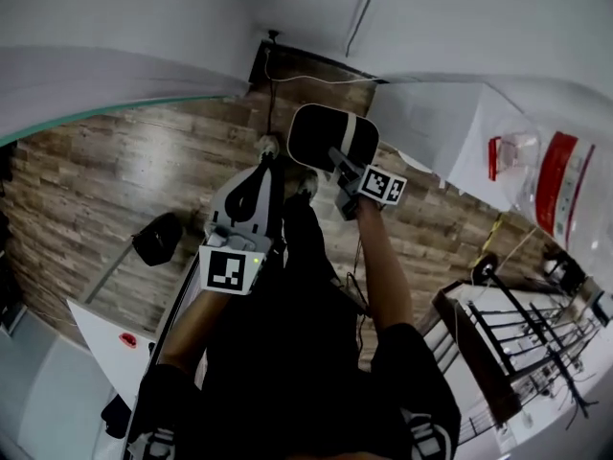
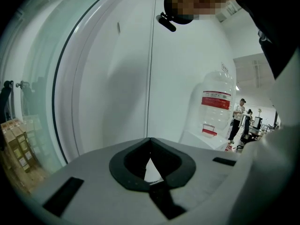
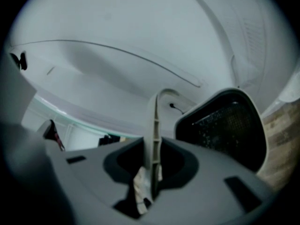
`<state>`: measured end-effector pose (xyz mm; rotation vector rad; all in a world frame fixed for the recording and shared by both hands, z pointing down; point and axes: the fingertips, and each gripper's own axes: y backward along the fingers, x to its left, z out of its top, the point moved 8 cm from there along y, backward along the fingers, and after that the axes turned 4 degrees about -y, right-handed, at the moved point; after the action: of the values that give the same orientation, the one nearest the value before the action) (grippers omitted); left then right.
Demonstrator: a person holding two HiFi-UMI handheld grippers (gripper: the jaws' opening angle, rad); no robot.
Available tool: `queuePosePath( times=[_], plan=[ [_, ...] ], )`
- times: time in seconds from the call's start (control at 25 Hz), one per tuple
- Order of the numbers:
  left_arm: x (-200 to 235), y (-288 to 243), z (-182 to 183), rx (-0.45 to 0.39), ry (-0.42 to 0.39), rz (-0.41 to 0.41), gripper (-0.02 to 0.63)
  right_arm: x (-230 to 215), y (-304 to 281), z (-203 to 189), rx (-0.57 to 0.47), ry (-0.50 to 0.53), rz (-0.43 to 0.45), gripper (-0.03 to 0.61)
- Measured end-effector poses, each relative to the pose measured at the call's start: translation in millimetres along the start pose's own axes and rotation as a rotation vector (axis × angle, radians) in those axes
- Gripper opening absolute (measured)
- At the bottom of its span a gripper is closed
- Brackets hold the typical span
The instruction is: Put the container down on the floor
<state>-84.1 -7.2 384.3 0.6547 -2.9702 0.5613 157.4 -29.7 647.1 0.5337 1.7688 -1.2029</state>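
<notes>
The container (image 1: 321, 134) is a white bin with a black inside, hanging above the wood floor (image 1: 105, 180) in front of me. My right gripper (image 1: 337, 157) is shut on it from its right side. In the right gripper view a thin white upright piece (image 3: 153, 125) of the container sits clamped between the jaws, with the black inside of the container (image 3: 225, 125) just to the right. My left gripper (image 1: 267, 151) is to the left of the container and holds nothing. In the left gripper view its dark jaws meet at the tips (image 2: 150, 140) with nothing between them.
A large clear water bottle (image 1: 556, 185) with a red label stands on a white counter at the right, also seen as the bottle (image 2: 215, 109) in the left gripper view. A black object (image 1: 158, 238) lies on the floor at left. A dark rack (image 1: 517, 333) stands at the lower right. People (image 2: 240, 118) stand far off.
</notes>
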Motion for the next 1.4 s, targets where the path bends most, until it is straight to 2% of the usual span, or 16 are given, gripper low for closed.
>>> queuePosePath(
  times=[0.32,0.6,0.8,1.12,1.4],
  plan=[
    [17,-27,-32,0.028,0.036,-0.019,0.028,-47,-54,10,0.006,-0.018,-0.015,0.095],
    [41,-42,-63,0.073,0.084,-0.005,0.028,-85,-102,14,0.040,-0.023,-0.030,0.095],
    [55,-55,-86,0.096,0.088,0.002,0.028,-112,-129,19,0.050,-0.012,-0.045,0.095],
    [71,-80,-113,0.099,0.066,0.004,0.028,-158,-167,27,0.063,-0.014,-0.066,0.095],
    [80,-100,-142,0.103,0.114,0.014,0.028,-195,-200,31,0.085,-0.007,-0.088,0.095]
  ],
)
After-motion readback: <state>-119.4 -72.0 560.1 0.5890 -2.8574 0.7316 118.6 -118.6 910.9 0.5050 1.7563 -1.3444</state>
